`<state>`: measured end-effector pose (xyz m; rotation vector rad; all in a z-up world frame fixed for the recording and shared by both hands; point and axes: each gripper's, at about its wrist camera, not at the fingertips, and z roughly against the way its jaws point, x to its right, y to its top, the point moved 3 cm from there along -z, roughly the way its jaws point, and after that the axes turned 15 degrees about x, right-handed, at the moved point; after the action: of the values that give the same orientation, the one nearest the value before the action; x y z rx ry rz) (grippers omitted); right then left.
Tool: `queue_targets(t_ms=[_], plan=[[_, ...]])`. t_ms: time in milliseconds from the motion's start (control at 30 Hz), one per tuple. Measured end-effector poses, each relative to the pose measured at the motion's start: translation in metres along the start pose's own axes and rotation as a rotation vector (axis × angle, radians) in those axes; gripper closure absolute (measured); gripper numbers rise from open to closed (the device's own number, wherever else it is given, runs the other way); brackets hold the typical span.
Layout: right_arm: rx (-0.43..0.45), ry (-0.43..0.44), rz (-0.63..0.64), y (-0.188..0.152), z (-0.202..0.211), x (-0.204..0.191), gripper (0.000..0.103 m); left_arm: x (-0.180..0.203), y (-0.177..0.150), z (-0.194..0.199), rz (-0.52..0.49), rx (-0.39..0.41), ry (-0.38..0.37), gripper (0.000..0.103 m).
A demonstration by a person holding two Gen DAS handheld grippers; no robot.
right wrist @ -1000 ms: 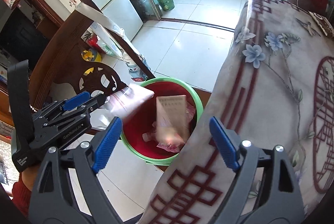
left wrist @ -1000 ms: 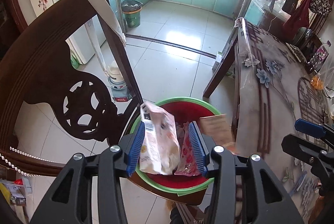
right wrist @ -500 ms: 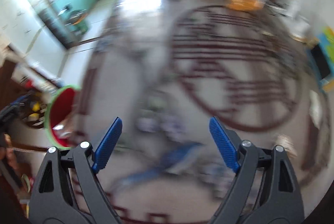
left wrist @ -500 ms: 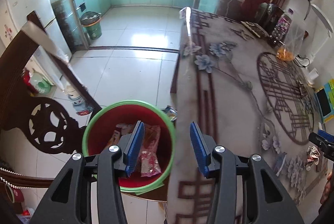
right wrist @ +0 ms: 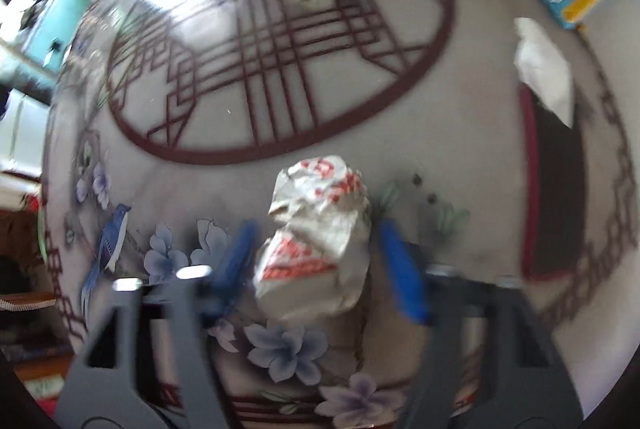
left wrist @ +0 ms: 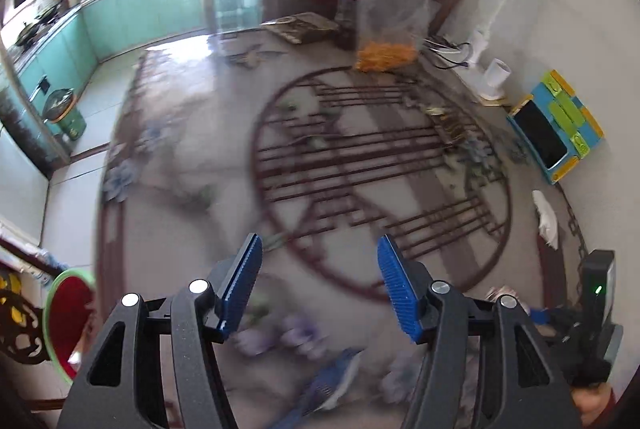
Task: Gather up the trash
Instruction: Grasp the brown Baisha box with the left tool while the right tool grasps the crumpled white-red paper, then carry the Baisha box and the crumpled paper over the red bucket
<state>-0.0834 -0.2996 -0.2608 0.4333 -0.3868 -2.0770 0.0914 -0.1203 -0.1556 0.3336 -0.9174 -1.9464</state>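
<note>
Crumpled wrapper: a white paper wrapper (right wrist: 316, 237) with red print lies on the worktop (right wrist: 460, 133), near its front edge, on the flower pattern of the cover.
Right hand-held gripper: the right hand-held gripper (right wrist: 316, 265) points steeply down with the wrapper between its blue pads; the jaws are closing, but a gap shows on both sides, so I judge they do not pinch it yet.
Left hand-held gripper: the left hand-held gripper (left wrist: 320, 285) hangs over the middle of the worktop, its jaws spreading, nothing between them.
Other trash: a crumpled white tissue (right wrist: 544, 69) lies well apart, toward the worktop's far right side.
Bin: the red bin with green rim (left wrist: 66, 321) stands beyond the worktop's left edge, far from both pieces.
Risk, grip: the wrapper is light and springy; the pads may catch only a loose fold, and it can slip out on the way.
Risk, aim: the picture is blurred by motion; a hurried closing could push the wrapper aside or scrape the smooth cover.
Risk, carry: the way to the bin is long, so a weak pinch may drop it on the floor.
Writing: the red print on the wrapper is too crumpled to read; no brand is legible anywhere.
</note>
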Motion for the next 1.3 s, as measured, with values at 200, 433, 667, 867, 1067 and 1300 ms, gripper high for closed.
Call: queue_targets(t_ms=[200,433,667,867,1067,1300], plan=[[0.046,0.098,0.030,0.046,-0.001,0.030,0.064,0.087,0.043,-0.063,0.013,-0.010,-0.041,0.045],[0.148,0.105,0.043,0.110,-0.001,0.072,0.064,0.155,0.072,-0.174,0.090,-0.096,-0.038,0.042],[0.139,0.106,0.023,0.131,-0.019,0.101,0.063,0.185,0.076,-0.258,0.119,-0.175,0.019,0.044],[0.107,0.110,0.021,0.136,-0.039,0.104,0.063,0.189,0.072,-0.286,0.167,-0.198,0.012,0.059],[0.108,0.126,0.042,0.145,-0.045,0.098,0.063,0.176,0.073,-0.271,0.166,-0.173,-0.006,0.064],[0.155,0.155,0.086,0.152,-0.025,0.075,0.063,0.140,0.081,-0.201,0.135,-0.084,0.023,0.064]])
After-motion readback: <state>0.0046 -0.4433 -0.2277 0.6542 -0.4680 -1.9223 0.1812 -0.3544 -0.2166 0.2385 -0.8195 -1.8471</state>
